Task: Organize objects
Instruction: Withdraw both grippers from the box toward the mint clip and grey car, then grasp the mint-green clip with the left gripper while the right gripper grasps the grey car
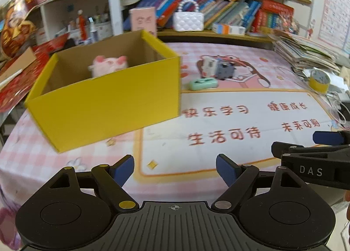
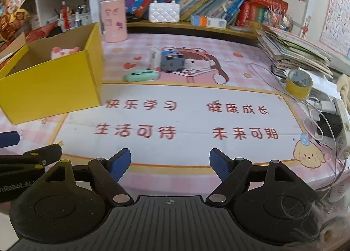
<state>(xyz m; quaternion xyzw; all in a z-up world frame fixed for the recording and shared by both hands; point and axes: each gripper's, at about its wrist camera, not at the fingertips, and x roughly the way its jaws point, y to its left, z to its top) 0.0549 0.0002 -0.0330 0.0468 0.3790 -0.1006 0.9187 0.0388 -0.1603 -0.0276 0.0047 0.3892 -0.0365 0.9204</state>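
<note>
While both claws gape — yellow box point(image 1: 109, 97) left-ahead, mint case point(image 2: 141, 75) beyond.

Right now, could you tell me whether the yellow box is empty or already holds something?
Not empty: the yellow box stands open-topped, and a pink plush toy sits inside, showing above its front wall.

On the table stand one yellow cardboard box point(image 1: 105, 106) with one pink plush pig point(image 1: 109, 65) inside – and three small things near each other: one mint-green case point(image 2: 142, 75), one grey toy block point(image 2: 172, 62), one white card pack point(image 2: 154, 57). One tape roll point(image 2: 299, 83), one white quilted handbag point(image 2: 164, 13), one pink cylinder point(image 2: 113, 20).
</note>
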